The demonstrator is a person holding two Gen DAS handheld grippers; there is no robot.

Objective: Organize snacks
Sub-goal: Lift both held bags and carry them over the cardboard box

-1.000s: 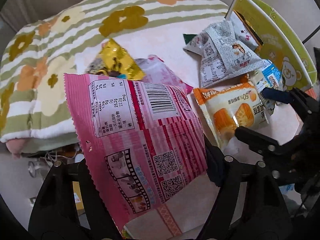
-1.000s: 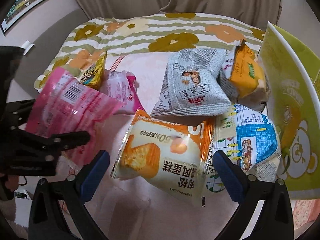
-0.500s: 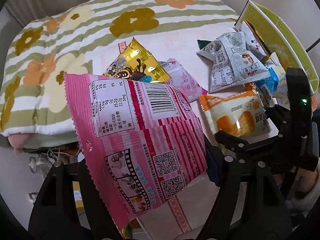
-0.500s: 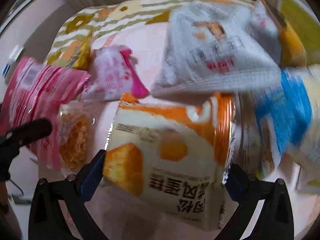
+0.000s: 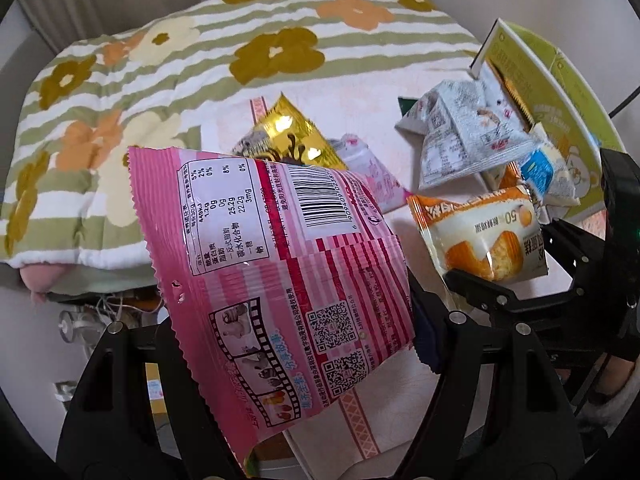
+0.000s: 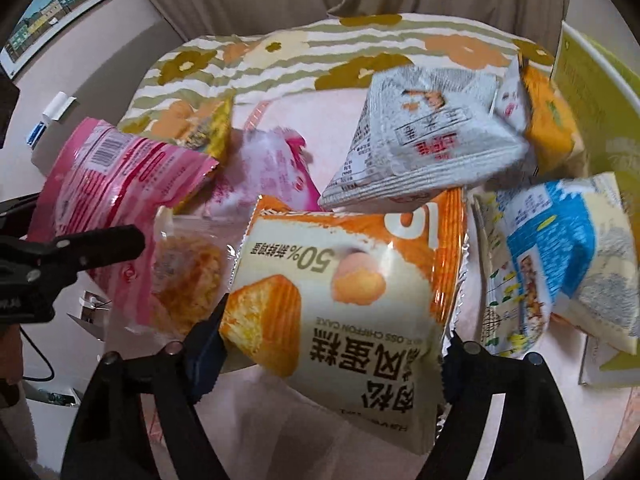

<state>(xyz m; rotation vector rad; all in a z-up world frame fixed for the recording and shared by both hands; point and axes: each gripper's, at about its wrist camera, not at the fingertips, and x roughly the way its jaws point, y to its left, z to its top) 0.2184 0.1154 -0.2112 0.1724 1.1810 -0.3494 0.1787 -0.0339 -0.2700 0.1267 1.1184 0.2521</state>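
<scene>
The left gripper pinches the pink snack bag between its fingers, the bag held up off the surface with its barcode and nutrition panel facing the left wrist camera and its lower corner hanging down between the black arms. Over on the other side, the right gripper is clamped on the orange chiffon cake packet, one blue pad pressed against the packet's edge and the opposite pad mostly hidden behind the wrapper; in the left wrist view that same packet sits lifted at the tips of the right gripper's black fingers. Just behind the pink bag, a gold chocolate packet lies on the pale pink cloth, with a light pink wrapper beside it. Further right, a grey-and-white printed packet rests in the pile, touching an orange-yellow packet at its far edge. A blue-and-white packet lies just right of the held cake packet. The yellow-green box with a bear print stands at the far right edge, its open side toward the pile. Beyond the cloth spreads a striped floral blanket, and a framed picture hangs on the wall at upper left in the right wrist view.
</scene>
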